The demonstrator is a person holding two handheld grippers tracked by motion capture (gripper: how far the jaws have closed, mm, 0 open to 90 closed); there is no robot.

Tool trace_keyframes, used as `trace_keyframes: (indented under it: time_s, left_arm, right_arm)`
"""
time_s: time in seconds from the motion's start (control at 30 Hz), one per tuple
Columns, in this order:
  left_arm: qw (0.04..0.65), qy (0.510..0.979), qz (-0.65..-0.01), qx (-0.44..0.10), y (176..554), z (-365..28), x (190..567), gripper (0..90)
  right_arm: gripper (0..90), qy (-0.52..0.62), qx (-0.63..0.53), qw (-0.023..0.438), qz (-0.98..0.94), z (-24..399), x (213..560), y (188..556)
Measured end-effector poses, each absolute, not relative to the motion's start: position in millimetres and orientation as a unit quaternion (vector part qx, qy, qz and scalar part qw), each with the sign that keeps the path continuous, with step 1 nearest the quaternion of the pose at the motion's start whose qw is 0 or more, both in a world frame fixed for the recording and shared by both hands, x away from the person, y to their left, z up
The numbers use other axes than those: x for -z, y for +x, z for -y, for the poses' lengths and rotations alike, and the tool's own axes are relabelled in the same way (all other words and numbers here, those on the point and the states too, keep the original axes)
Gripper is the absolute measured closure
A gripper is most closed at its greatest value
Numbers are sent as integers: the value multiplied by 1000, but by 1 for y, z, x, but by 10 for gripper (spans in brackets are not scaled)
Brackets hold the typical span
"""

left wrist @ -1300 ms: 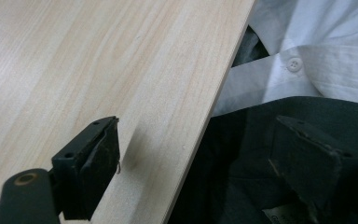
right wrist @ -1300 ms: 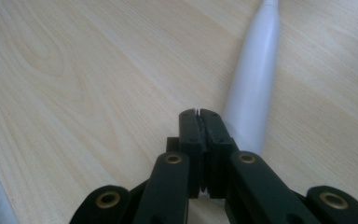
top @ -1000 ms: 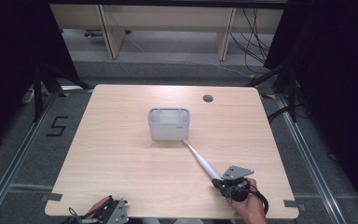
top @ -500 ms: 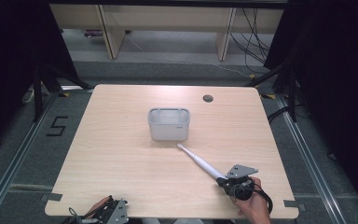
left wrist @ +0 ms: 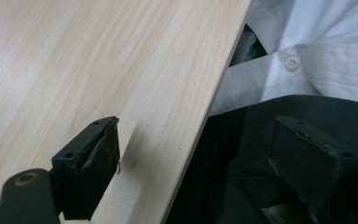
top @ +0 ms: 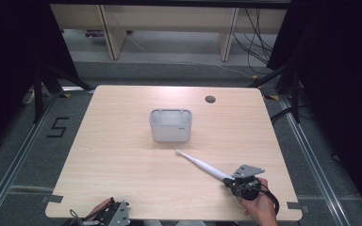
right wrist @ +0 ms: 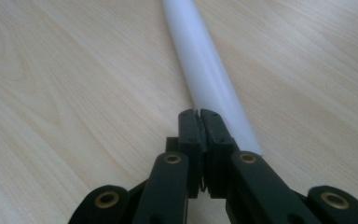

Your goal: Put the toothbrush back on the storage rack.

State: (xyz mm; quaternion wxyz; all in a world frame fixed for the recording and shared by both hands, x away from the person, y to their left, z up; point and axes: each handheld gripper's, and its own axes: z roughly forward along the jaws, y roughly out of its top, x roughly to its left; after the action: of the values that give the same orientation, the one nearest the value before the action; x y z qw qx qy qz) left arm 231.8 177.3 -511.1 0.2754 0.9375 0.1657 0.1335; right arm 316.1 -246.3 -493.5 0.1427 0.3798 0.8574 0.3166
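Your right tongs are pressed together, and the white electric toothbrush runs out from them over the surface. In the right gripper view the handle passes just beside the closed tips. It seems to be pinched lower down, behind them, but that part is hidden, so I cannot be fully sure. In the high view the brush lies at a low slant, its small head pointing toward the grey basket and stopping a little before it, well apart from the rim. I think you hold it by the thick end so that the thin head can go in first.

Your left tongs are wide open and hold nothing. They wait at the near edge of the surface, one jaw over the wood and the other past the edge, in front of your dark trousers.

The toothbrush is smooth, glossy plastic, a round body that gets narrow toward the neck. The basket is matte plastic, rectangular with rounded corners, open on top. The surface is pale wood grain, flat, with a small round cable hole at the far side.
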Motion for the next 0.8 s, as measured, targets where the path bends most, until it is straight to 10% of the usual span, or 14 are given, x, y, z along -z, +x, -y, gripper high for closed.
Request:
trace_keyframes:
  time_s: [0.37,0.8]
  left_arm:
    - [262,944,-162,-118,233,-178,509,153]
    - [272,937,-169,-136,234,-178,512,154]
  right_arm:
    - [852,384,-316,152,-855,252,492,319]
    - [607,343,-288,198,-872,242,472,321]
